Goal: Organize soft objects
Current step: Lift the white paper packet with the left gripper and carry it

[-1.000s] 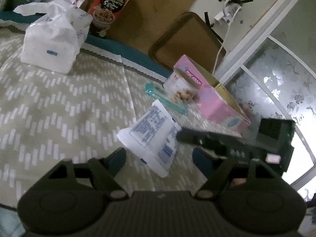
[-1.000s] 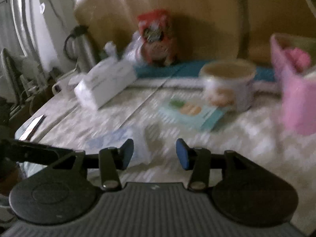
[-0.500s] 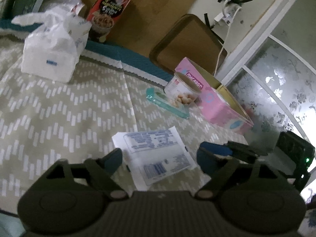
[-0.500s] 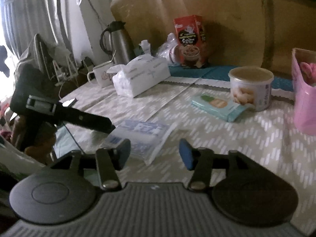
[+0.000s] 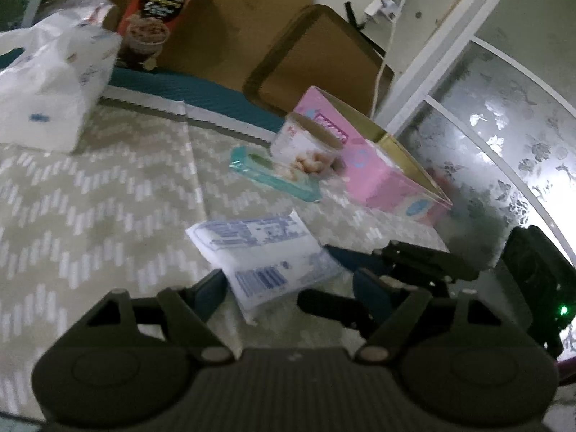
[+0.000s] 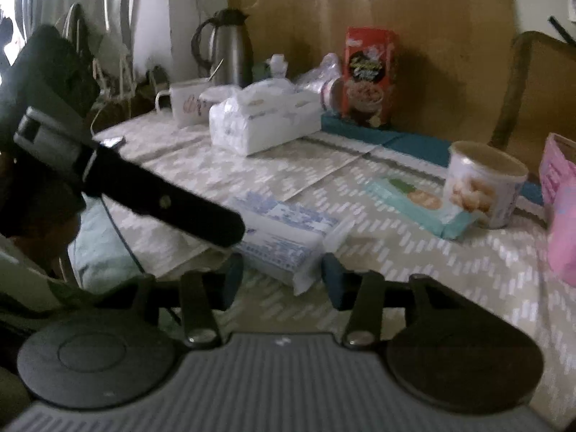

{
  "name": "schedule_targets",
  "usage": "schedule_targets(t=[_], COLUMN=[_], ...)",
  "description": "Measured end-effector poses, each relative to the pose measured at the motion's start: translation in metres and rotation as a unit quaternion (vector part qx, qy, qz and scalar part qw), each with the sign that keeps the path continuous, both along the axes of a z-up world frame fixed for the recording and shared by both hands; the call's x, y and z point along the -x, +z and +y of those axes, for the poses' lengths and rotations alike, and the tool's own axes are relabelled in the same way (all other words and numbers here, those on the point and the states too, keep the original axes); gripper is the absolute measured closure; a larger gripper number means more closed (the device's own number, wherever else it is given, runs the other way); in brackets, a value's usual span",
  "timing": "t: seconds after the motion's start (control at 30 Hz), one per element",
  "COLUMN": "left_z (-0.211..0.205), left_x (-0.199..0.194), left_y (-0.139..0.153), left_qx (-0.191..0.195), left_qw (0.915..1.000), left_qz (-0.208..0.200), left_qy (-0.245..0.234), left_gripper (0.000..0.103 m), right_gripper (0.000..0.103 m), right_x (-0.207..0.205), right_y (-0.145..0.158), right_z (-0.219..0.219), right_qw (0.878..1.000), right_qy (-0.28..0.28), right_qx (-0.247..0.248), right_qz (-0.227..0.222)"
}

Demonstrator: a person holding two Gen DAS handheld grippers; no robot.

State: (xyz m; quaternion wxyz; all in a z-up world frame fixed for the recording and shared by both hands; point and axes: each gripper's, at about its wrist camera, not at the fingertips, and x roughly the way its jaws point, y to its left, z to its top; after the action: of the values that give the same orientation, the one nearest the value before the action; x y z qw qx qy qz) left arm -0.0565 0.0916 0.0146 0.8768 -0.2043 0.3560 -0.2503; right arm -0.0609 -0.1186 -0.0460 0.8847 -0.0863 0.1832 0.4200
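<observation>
A flat white soft packet (image 5: 259, 259) with blue print lies on the chevron tablecloth (image 5: 108, 216). My left gripper (image 5: 288, 295) straddles its near end, jaws closing, pads not visibly pressing it. My right gripper (image 5: 338, 280) reaches in from the right edge, its fingers at the packet's right corner. In the right wrist view the packet (image 6: 284, 237) has one corner between the closing fingers of my right gripper (image 6: 280, 280), with no firm contact visible. A finger of my left gripper (image 6: 162, 205) lies across the packet's far left side.
A teal wipes packet (image 5: 273, 176), a white snack tub (image 5: 306, 147) and an open pink box (image 5: 381, 172) stand just beyond. A big white tissue pack (image 5: 46, 100) and a red cereal box (image 5: 158, 10) are at the back left. A mug (image 6: 187, 102) and a thermos (image 6: 230, 54) stand behind them.
The packet, tilted up a second ago, now lies flat. Both grippers have drawn in around it, the right one coming in from the right side.
</observation>
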Motion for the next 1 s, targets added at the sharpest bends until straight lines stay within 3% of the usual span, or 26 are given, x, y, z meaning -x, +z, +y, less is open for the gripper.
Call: schedule_targets(t=[0.13, 0.3, 0.47, 0.77, 1.0], left_z=[-0.017, -0.042, -0.051, -0.047, -0.05], left_x=[-0.01, -0.023, -0.027, -0.029, -0.028], left_y=[0.007, 0.001, -0.005, -0.006, -0.006], left_qx=[-0.006, -0.016, -0.021, -0.016, -0.024], left_qw=[0.9997, 0.9985, 0.998, 0.9991, 0.9987], left_qz=[-0.012, -0.001, 0.004, 0.003, -0.008], left_qy=[-0.022, -0.053, -0.06, -0.04, -0.045], left_gripper=[0.024, 0.021, 0.006, 0.015, 0.018], right_gripper=[0.053, 0.055, 0.054, 0.044, 0.045], right_x=[0.003, -0.001, -0.002, -0.004, -0.006], right_y=[0.008, 0.003, -0.008, -0.014, -0.015], right_z=[-0.013, -0.033, -0.051, -0.049, -0.044], right_qw=[0.999, 0.998, 0.997, 0.997, 0.997], right_qy=[-0.023, -0.057, -0.079, -0.074, -0.072], right_qx=[-0.015, -0.007, -0.007, 0.004, 0.003], right_qz=[-0.021, -0.009, 0.014, -0.008, -0.012])
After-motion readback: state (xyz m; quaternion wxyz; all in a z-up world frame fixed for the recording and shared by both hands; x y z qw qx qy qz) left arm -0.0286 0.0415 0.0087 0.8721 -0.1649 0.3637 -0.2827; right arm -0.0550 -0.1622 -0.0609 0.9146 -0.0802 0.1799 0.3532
